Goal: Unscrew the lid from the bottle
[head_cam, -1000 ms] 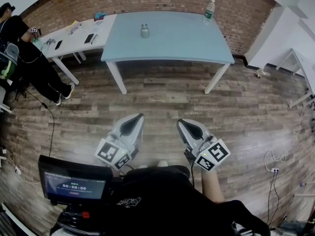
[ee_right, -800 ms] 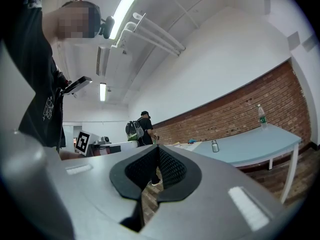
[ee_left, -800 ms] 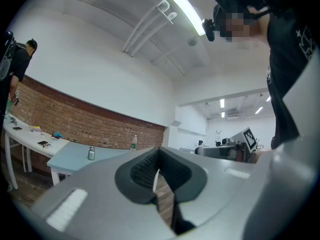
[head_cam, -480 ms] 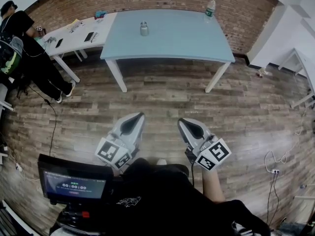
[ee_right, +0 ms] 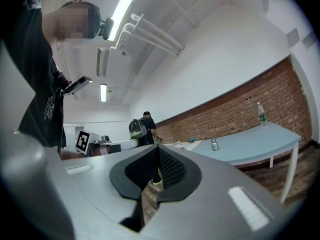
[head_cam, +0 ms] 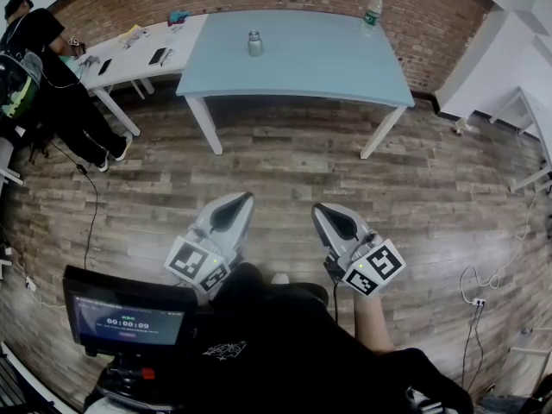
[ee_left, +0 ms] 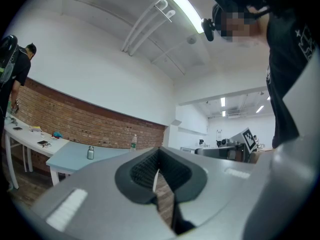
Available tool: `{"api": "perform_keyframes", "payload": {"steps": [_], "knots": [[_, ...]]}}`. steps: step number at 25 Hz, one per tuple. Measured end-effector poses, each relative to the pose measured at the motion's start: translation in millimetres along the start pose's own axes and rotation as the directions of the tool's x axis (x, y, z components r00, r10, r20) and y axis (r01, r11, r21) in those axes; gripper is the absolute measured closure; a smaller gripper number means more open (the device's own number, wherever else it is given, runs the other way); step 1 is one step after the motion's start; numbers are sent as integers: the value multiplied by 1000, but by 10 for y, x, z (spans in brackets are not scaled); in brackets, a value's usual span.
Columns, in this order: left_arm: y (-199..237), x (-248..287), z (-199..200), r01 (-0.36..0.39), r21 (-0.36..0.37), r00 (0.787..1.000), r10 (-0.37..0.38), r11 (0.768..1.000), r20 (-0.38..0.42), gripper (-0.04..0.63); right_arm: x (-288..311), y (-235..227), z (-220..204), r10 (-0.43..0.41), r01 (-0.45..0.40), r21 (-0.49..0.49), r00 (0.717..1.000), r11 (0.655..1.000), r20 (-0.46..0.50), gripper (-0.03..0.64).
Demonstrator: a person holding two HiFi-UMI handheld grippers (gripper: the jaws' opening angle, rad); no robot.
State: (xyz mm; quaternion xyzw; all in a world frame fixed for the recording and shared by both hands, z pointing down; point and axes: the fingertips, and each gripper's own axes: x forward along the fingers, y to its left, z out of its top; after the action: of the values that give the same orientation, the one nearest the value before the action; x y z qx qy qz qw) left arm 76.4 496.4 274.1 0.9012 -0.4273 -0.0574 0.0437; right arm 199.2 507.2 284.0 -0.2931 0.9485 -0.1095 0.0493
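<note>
In the head view, the left gripper (head_cam: pixel 238 200) and right gripper (head_cam: pixel 320 211) are held side by side low over the wooden floor (head_cam: pixel 285 166), well apart from the pale blue table (head_cam: pixel 302 67), where a small metal bottle (head_cam: pixel 255 43) stands upright near the middle and a plastic bottle (head_cam: pixel 372 13) stands at the far right corner. In the left gripper view, the left gripper's fingers (ee_left: pixel 142 166) are closed together on nothing, with the table far off at left. In the right gripper view, the right gripper's fingers (ee_right: pixel 172 166) are likewise closed and empty, both bottles upright on the distant table at right.
</note>
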Motion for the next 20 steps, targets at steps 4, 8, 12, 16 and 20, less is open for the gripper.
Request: {"api": "perform_keyframes", "payload": {"steps": [4,8,12,16,20], "knots": [[7,-14,-14,-12,-9,1000,12,1000,7,597,18,-1,6,12,-12,-6,1000,1000,-9,615],[31,-62,-55,-26,-19,1000,26,999,8,597,48,21,-10,21,-21,-8,1000,1000,-17,615],[47,-93,-96,-31,-28,999,32,999,6,597,59,60,-51,30,-30,-6,999,1000,-26,615],[29,-93,-102,-16,-38,1000,16,999,5,597,45,54,-67,24,-24,-6,999,1000,-26,615],[35,-91,-99,0,-55,1000,1,998,14,597,41,62,-75,17,-17,-10,1000,1000,-19,615]]}}
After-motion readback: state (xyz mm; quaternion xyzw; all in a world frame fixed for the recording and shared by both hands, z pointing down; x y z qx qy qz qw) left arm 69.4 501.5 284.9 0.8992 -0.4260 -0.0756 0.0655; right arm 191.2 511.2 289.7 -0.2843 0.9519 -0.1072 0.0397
